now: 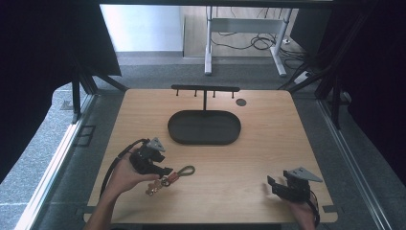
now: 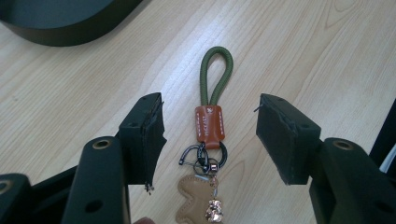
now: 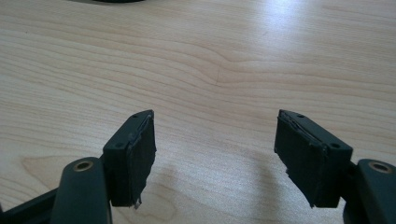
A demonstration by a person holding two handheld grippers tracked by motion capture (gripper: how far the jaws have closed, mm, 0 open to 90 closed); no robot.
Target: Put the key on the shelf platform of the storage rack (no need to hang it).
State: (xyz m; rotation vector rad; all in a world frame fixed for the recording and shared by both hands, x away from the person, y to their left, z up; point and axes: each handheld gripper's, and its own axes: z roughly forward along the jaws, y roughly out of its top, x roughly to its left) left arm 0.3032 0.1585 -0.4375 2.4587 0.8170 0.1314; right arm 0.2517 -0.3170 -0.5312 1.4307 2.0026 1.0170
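Left gripper [image 1: 163, 173] sat at the near left of the table [image 1: 268, 143], held in the person's left hand [image 1: 125, 176], cable looping off its back. Its jaws were spread wide, gripping nothing. The keychain [image 1: 170, 179] lay flat on the wood right at the jaw tips, between them in the left gripper view and not touching either pad. From that view: green cord loop [image 2: 216, 72] pointing away from the gripper, orange leather tab [image 2: 209, 122] below it, dark metal rings and clasp [image 2: 203, 158] next, then a tan bear-shaped charm [image 2: 192, 205] nearest the camera with a small shiny bit on it, too small to tell what. Further back, mid table, the black oval tray [image 1: 204, 127] sat with a T-shaped hook rack [image 1: 205, 89] rising from its far edge, 4 pegs hanging from the bar; a small dark round disc [image 1: 241, 102] lay on the wood just right of the rack. Tray well apart from the keychain. Right gripper [image 1: 271, 184] was at the near right edge, held in the right hand [image 1: 303, 211], well apart from the keychain and tray. Its jaws were also spread, nothing between them, bare wood under them in the right gripper view.
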